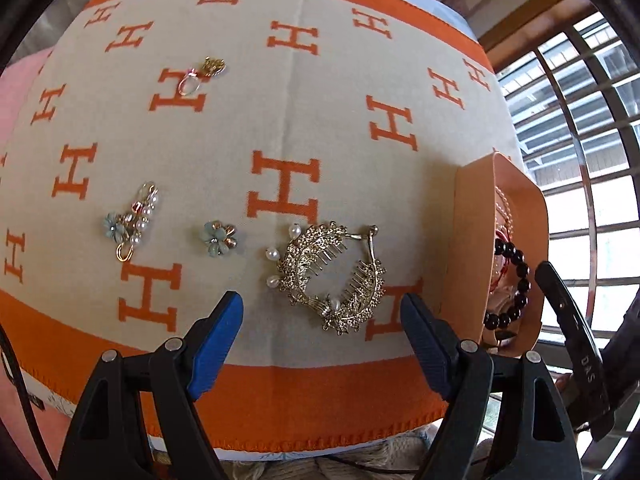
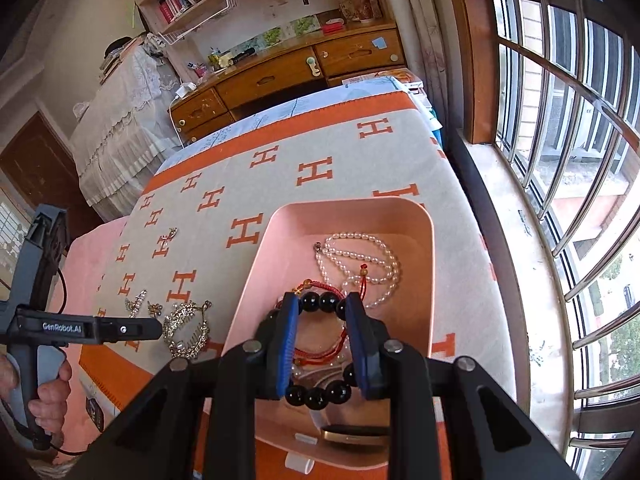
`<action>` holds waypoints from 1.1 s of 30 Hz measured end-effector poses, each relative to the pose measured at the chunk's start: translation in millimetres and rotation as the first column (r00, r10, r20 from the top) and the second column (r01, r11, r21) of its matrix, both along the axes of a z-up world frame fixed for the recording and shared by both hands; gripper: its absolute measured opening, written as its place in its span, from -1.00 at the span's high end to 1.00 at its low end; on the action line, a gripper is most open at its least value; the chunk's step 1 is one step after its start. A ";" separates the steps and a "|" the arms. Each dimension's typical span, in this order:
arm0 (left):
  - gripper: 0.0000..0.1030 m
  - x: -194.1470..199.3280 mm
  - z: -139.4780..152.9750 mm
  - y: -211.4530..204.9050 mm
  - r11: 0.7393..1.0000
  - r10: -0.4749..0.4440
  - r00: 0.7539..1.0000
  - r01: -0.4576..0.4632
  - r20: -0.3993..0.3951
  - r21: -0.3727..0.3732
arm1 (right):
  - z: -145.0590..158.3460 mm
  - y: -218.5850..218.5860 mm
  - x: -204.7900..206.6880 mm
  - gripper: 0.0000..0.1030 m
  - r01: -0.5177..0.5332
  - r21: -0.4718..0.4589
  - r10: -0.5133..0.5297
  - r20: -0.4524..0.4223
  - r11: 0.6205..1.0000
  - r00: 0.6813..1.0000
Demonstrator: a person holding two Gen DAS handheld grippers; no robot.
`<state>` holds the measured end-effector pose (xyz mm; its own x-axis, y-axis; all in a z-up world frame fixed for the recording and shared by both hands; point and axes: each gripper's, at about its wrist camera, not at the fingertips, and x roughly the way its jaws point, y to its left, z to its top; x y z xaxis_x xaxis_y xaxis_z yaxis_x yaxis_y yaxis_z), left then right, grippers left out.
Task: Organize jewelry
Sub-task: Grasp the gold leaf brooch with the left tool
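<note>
The right gripper (image 2: 322, 346) is inside the pink tray (image 2: 256, 264), its blue fingers (image 2: 289, 344) pinching the black bead bracelet (image 2: 320, 394) from both sides; beads show beyond the fingertips and below them. Under the bracelet lie a red cord bracelet (image 2: 320, 354) and, toward the tray's far end, a pearl necklace (image 2: 360, 260). The tray sits at the window-side edge of the surface, on an orange-and-cream blanket (image 1: 320, 100) patterned with H letters.

The left gripper (image 1: 322, 320) hovers over the near orange border of the blanket with its fingers (image 1: 218, 340) spread wide and nothing between them. Just beyond them lies a gold rhinestone hair comb (image 1: 332, 276) with pearl drops, close beside the tray's wall. Farther along the near edge, away from the tray, rest a small blue flower earring (image 1: 219, 238) and a pearl-and-flower clip (image 1: 134, 220), apart from each other. A gold ring (image 1: 200, 76) lies alone toward the far side of the blanket.
</note>
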<state>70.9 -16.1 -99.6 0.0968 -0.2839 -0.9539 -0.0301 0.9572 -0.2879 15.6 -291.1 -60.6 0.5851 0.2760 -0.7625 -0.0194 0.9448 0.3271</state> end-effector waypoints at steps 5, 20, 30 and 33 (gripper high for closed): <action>-0.20 -4.1 -14.3 1.2 0.998 0.069 0.996 -0.068 -0.061 0.018 | -2.1 -4.9 -4.2 0.52 0.000 0.018 -0.001 0.003 1.000 1.000; 0.67 -0.3 -23.9 -13.0 0.998 0.063 0.997 -0.063 -0.047 0.012 | -7.5 -32.2 -11.8 0.52 0.062 0.069 -0.062 0.002 0.996 0.998; 0.89 -2.5 23.0 -28.1 0.999 -0.050 0.993 0.049 0.106 0.015 | -5.3 -34.3 -16.3 0.52 0.070 0.084 -0.071 0.015 0.994 0.997; 0.89 -1.3 37.1 -29.9 0.998 -0.068 0.988 0.067 0.138 0.014 | -4.5 -33.0 -17.6 0.52 0.067 0.082 -0.068 0.017 0.994 0.998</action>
<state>69.7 -46.0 -62.5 0.2088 -0.2853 -0.9354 0.0740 0.9584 -0.2758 -2.0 -324.0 -65.2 0.6195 0.2964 -0.7269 0.0360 0.9143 0.4035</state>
